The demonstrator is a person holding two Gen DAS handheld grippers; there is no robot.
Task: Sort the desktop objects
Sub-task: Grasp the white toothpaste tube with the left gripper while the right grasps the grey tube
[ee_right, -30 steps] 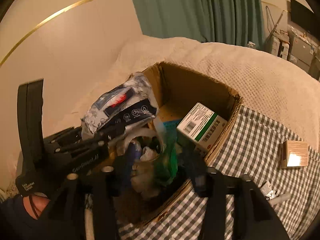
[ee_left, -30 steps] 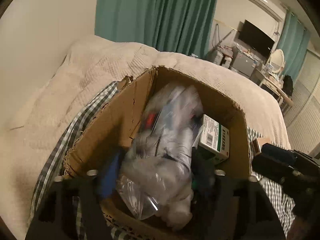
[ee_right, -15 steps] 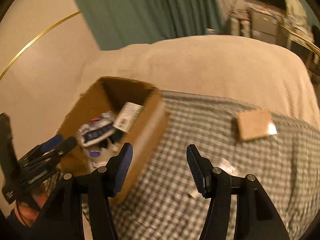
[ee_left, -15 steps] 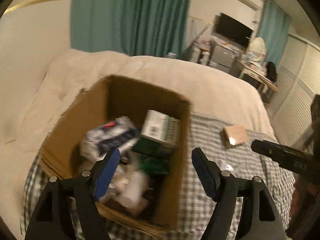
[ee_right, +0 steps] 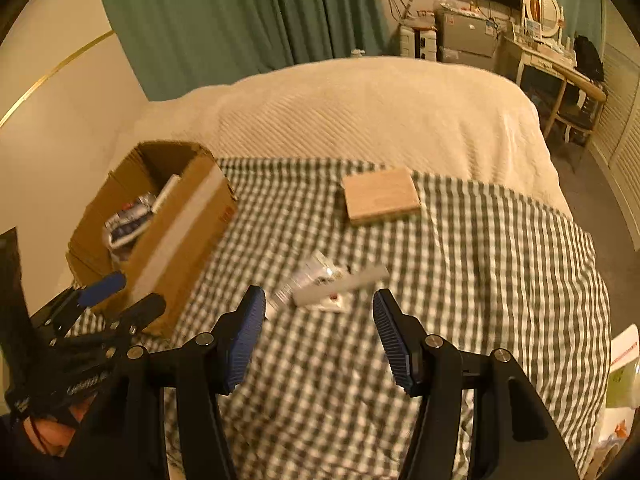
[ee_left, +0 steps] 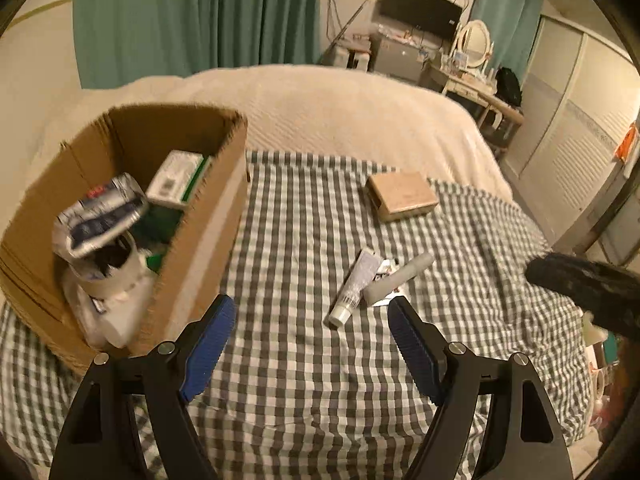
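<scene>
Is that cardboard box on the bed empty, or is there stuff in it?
Not empty. The cardboard box is open-topped and holds a white and green carton, a crumpled packet and more beneath.

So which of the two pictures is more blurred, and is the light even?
Right wrist view: more blurred; the tube and checked cloth are smeared. Left wrist view: sharper; the tube is clear, only the cardboard box is soft. Both: dim warm light, bent fisheye edges.

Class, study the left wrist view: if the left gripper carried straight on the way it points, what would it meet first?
Probably the white tube lying on the checked cloth, just ahead of the left gripper; depth is uncertain, so bare cloth might come first.
</scene>
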